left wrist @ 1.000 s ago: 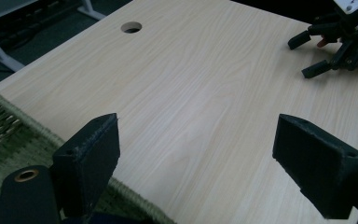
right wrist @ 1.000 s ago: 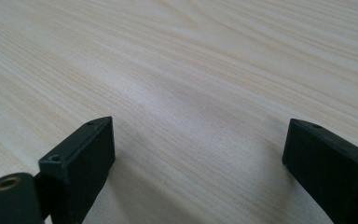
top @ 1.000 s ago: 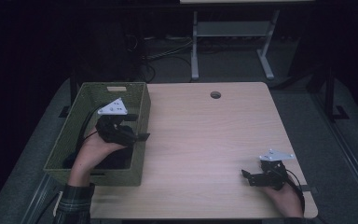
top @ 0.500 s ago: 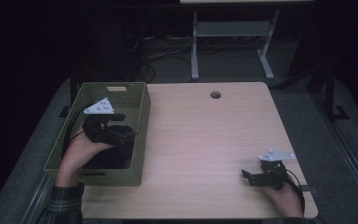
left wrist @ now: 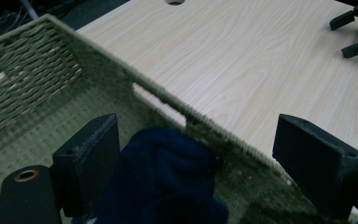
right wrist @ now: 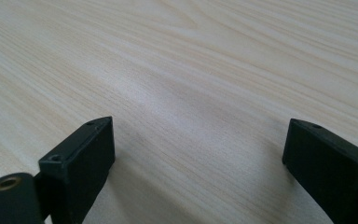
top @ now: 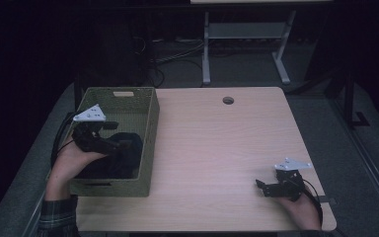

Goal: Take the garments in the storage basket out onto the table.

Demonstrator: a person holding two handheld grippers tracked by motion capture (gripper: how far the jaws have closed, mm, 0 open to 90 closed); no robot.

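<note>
left claw hanging released over dark blue cloth lying in woven basket | right claw resting released on bare surface | likely step: cloth just dropped or about to be gripped | next: lowering, clenching on cloth

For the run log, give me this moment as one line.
left gripper: open over dark blue cloth in basket | right gripper: open, on table

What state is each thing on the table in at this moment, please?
Left tool: open, jaws either side of the blue cloth.
Right tool: open, holding nothing, over bare table.
Basket: upright on the table.
Blue cloth: bunched inside the basket.
</note>
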